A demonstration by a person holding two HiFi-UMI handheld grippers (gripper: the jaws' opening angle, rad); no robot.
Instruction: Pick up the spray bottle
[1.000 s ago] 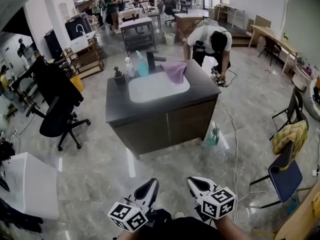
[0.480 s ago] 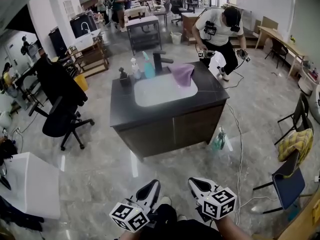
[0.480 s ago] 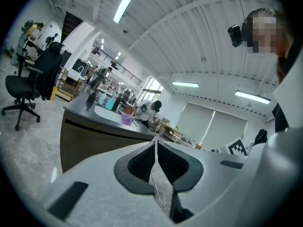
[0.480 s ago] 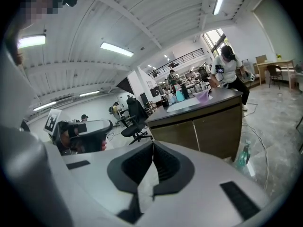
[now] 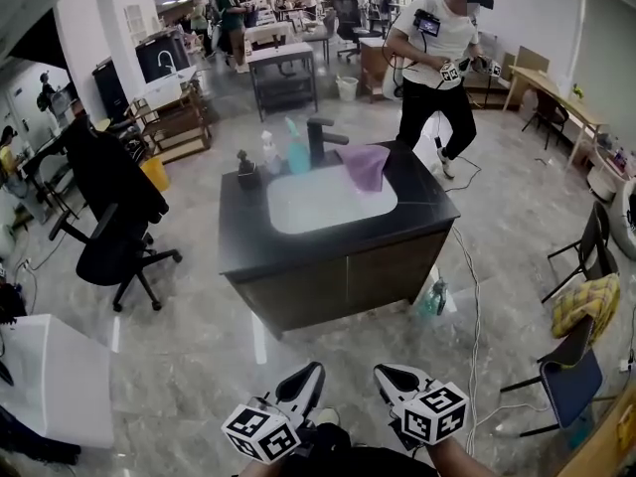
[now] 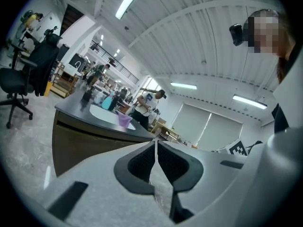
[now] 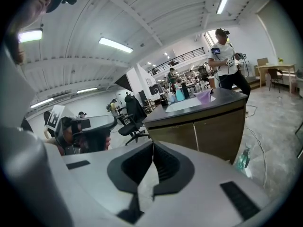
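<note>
Spray bottle (image 5: 295, 150): the teal one stands upright at the back of the sink counter (image 5: 248, 251), just left of the black tap (image 5: 318, 139) and well apart from both grippers. A second, greenish spray bottle (image 5: 431, 297) stands on the floor by the cabinet's right corner; cannot tell which is meant. Approach stage, by my reading. Left gripper (image 5: 308, 370) and right gripper (image 5: 384, 372) sit low in front of the body, each with jaws pressed together and nothing between. To do it well: close in on the counter, spread one gripper's jaws before reaching, take the body below the trigger head, keep off the white bottle (image 5: 269, 153) just beside it. Teal bottle: translucent, narrow neck, trigger top; looks light, likely to tip
</note>
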